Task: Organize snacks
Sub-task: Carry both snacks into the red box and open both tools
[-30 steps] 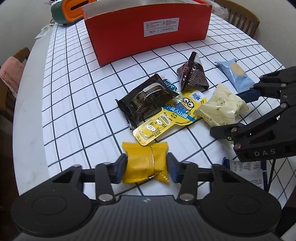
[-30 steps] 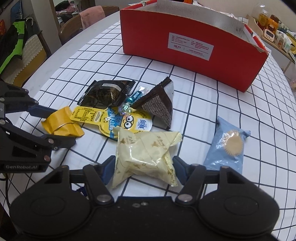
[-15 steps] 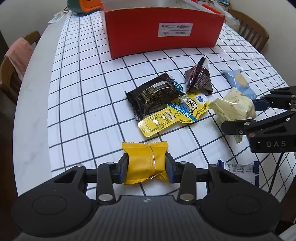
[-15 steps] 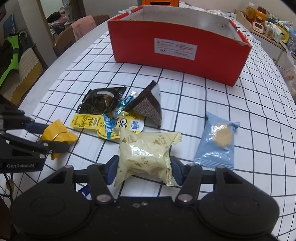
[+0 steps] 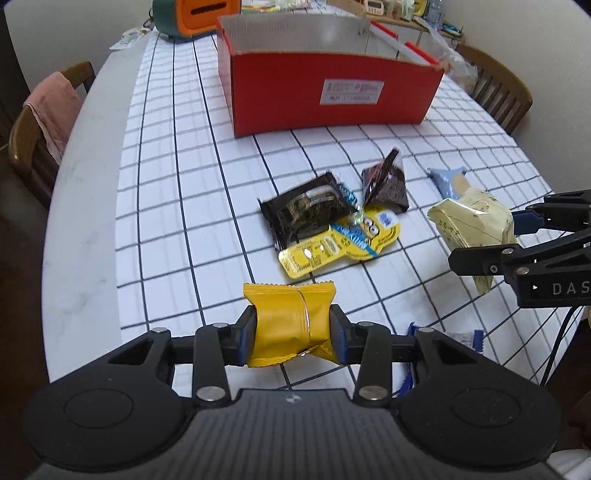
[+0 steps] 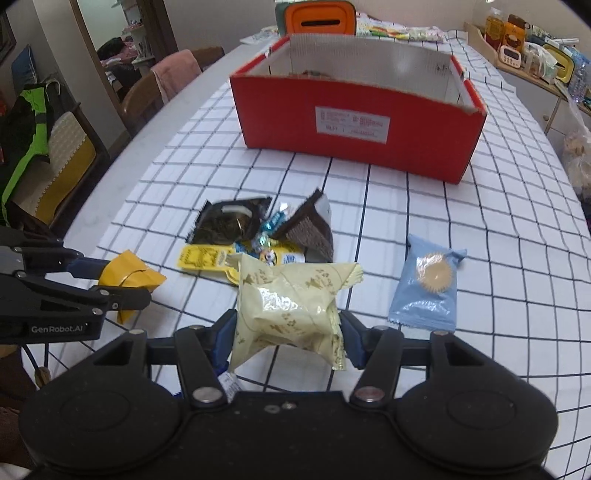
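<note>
Both packets now lifted off the checked tablecloth [image 5: 177, 192], nearer the red box [image 6: 354, 122] than before (carry underway). Left gripper [image 5: 293, 328] clamped on yellow packet [image 5: 290, 321]; right gripper [image 6: 288, 328] clamped on cream packet [image 6: 288, 306]. 4 snacks remain before the box.

Bench [image 5: 166, 221]: open box [image 5: 332, 96] at the far end, a tissue holder [image 6: 314, 16] behind it. Nearer, a cluster of four packets touching: flat packet [image 5: 306, 210] at left, pyramid packet [image 5: 386, 184] at right, long packet [image 5: 336, 247] in front of both and partly under them, a small sweet [image 6: 271, 223] between; a biscuit packet [image 6: 428, 284] apart to the right. Nearest, left claw [image 5: 293, 330] grips a folded packet [image 5: 291, 321], right claw [image 6: 288, 332] a pillow packet [image 6: 288, 302], the two side by side, a further packet [image 5: 458, 338] lying below between them.
</note>
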Demonstrator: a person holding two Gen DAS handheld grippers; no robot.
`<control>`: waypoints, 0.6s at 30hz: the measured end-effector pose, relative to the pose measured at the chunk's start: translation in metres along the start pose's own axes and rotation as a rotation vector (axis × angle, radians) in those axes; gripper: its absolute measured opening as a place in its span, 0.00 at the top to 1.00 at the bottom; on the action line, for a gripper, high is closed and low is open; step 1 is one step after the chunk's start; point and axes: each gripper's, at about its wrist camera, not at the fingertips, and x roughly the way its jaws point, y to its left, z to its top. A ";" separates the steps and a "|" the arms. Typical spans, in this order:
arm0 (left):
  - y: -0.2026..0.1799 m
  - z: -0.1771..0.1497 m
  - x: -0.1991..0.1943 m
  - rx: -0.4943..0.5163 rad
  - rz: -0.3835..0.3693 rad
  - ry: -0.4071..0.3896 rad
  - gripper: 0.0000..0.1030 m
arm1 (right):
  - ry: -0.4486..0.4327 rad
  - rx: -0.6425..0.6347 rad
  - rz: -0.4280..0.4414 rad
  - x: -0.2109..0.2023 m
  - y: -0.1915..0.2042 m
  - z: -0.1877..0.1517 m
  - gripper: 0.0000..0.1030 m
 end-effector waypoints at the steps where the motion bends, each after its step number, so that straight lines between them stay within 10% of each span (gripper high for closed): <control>1: 0.000 0.002 -0.004 -0.001 -0.001 -0.009 0.61 | -0.009 0.001 0.000 -0.004 0.000 0.002 0.44; 18: -0.029 0.084 -0.033 0.075 0.004 -0.176 0.61 | -0.126 -0.044 -0.042 -0.042 -0.025 0.064 0.44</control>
